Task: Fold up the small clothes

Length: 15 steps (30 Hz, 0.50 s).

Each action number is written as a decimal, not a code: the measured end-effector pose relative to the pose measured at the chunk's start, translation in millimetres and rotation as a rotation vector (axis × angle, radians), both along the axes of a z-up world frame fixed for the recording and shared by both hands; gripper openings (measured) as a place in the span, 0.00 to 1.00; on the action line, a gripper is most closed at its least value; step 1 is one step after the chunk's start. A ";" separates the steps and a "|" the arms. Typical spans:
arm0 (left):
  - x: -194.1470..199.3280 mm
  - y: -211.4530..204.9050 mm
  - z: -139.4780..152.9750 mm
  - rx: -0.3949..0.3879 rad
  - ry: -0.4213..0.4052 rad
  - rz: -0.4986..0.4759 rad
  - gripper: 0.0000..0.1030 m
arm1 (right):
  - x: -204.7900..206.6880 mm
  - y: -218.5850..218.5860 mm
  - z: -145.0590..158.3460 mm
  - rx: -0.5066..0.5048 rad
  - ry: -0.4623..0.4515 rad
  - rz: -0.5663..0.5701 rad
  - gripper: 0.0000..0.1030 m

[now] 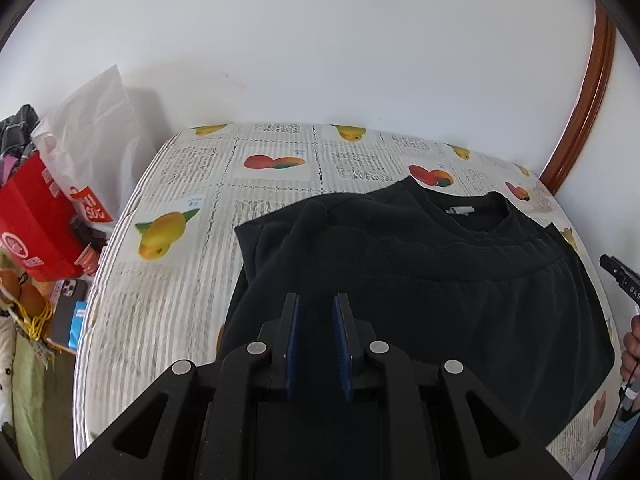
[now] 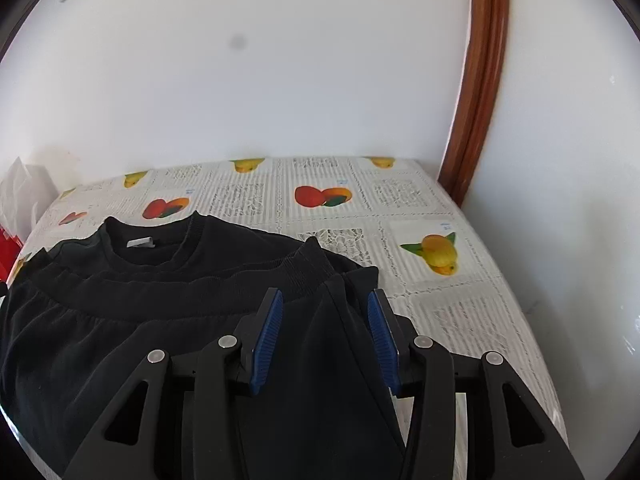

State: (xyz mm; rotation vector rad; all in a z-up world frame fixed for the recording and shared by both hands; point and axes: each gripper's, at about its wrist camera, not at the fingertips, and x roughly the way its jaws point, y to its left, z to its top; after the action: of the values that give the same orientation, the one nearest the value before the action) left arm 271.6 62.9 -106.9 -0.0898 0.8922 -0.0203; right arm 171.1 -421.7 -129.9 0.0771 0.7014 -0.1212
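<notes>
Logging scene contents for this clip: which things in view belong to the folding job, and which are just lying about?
Belongs to the job:
- black garment, hem already folded up to the collar
- left tool
- right tool, open over the cloth
- fruit-print cloth it lies on

Lying about:
- red bag
- white plastic bag
- phone
- wooden door frame

The black garment (image 2: pixel 160 320) runs off the lower left edge in the right wrist view, its hem unseen; the red bag (image 1: pixel 36 220) is cut by the left border, its lettering too blurred to read; a hand (image 1: pixel 632 344) barely peeks in at the right edge.
</notes>
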 end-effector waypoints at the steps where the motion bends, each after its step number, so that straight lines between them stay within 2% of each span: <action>1: -8.1 -0.6 0.5 -0.005 0.005 0.001 0.16 | -8.3 1.2 -0.1 0.031 0.014 0.017 0.43; 4: -28.2 2.9 -1.2 -0.046 0.011 -0.007 0.17 | -33.7 11.1 -5.2 0.084 0.052 0.050 0.43; 9: -58.8 13.0 -4.7 -0.084 0.004 -0.028 0.17 | -69.3 49.2 -11.4 0.025 0.083 0.054 0.43; 13: -69.9 16.4 -10.6 -0.073 0.036 -0.109 0.19 | -96.5 80.1 -8.1 0.030 0.069 0.019 0.43; 15: -72.9 22.8 -13.3 -0.094 0.060 -0.123 0.19 | -102.2 95.4 -4.3 0.053 0.073 0.012 0.44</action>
State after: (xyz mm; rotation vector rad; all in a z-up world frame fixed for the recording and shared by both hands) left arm 198.8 85.7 -120.2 -0.1240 0.9562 -0.1754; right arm 68.8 -326.3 -134.3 0.1201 0.7779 -0.0943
